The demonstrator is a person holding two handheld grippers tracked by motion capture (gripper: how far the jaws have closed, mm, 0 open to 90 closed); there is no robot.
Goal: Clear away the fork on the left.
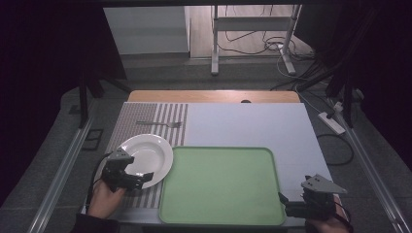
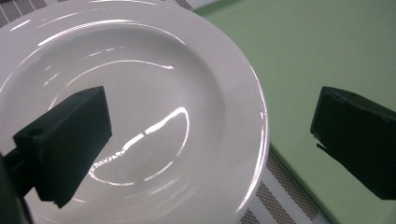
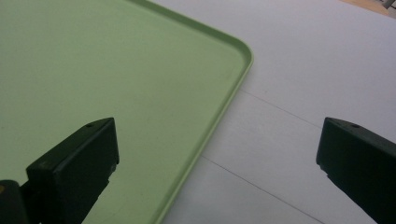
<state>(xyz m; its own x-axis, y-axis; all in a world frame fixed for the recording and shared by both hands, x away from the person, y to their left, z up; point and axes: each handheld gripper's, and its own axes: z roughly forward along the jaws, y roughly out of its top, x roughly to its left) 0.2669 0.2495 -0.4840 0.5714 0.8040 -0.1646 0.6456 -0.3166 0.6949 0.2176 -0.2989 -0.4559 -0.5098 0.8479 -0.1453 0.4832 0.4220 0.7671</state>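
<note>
At the left of the high view the left tool (image 1: 145, 178) sits low over the near rim of the white plate (image 1: 150, 150), a hand (image 1: 104, 196) behind it and its cable looping off to the side; the jaws stand wide apart and grip nothing; in the left gripper view the left tool (image 2: 210, 154) straddles the plate's rim (image 2: 243, 93), one jaw over the glossy bowl of the plate, the other over the green tray (image 2: 327, 51); whether either jaw touches the plate I cannot tell; the plate lies on a striped placemat (image 1: 131, 119) on the counter (image 1: 252, 121), its right edge just over the tray's left border; beyond the plate, on the same mat, a fork (image 1: 160, 124) lies crosswise, well apart from the tool; the green tray (image 1: 221, 187) holds the middle of the near counter, flat and bare; at the right, the right tool (image 1: 282, 204) hovers at the tray's near right corner, its grey plate on top; in the right gripper view the right tool (image 3: 217, 158) has its jaws spread wide and empty, one above the tray (image 3: 93, 70), the other above the pale counter (image 3: 317, 60), the tray's raised rim running between them.
</note>
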